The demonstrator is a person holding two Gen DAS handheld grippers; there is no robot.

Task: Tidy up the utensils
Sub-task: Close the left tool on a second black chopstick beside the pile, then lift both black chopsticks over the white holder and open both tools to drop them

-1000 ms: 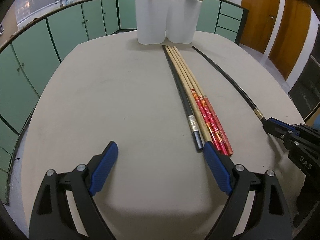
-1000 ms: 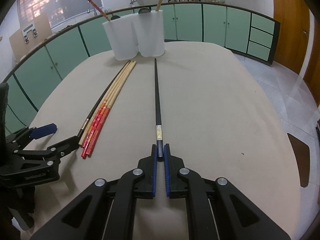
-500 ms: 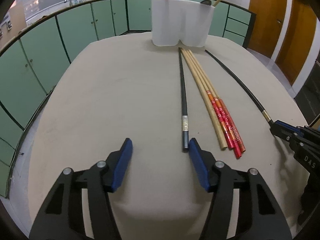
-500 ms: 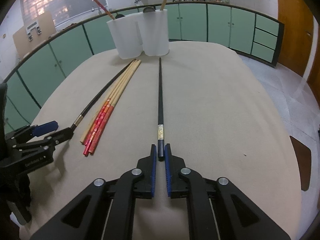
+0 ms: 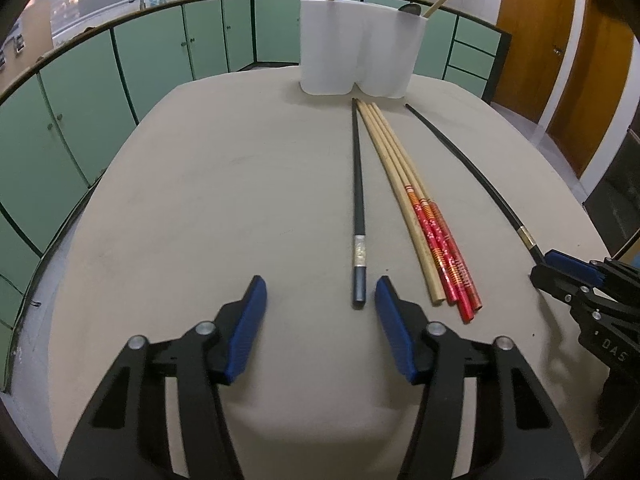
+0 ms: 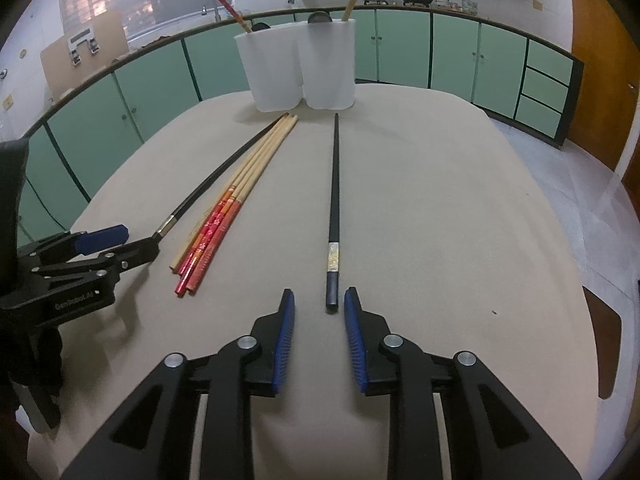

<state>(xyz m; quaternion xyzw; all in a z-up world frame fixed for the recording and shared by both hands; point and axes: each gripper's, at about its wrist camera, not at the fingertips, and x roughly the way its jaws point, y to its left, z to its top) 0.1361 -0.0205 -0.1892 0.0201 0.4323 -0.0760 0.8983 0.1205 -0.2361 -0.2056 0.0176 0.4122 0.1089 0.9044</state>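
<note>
A black chopstick (image 5: 357,208) with a silver band lies on the table, its near end between my left gripper's (image 5: 320,300) closing jaws, close to the right pad and untouched. Beside it lie several wooden and red chopsticks (image 5: 416,208). A second black chopstick (image 6: 333,208) ends between the tips of my right gripper (image 6: 319,300), whose jaws are opening and no longer press on it. The white two-part holder (image 5: 356,52) stands at the table's far end with a red and a wooden chopstick in it. Each gripper shows in the other's view: right gripper (image 5: 548,270), left gripper (image 6: 140,239).
The beige table (image 5: 224,184) has rounded edges that drop off on all sides. Green cabinets (image 5: 120,80) run around behind it, and wooden doors (image 5: 532,32) stand at the right. Bare tabletop lies left of the chopsticks.
My left jaws have narrowed, and the silver-banded black chopstick's end has swung away from the bundle to lie between them. My right jaws, shut on the other black chopstick, have opened off it.
</note>
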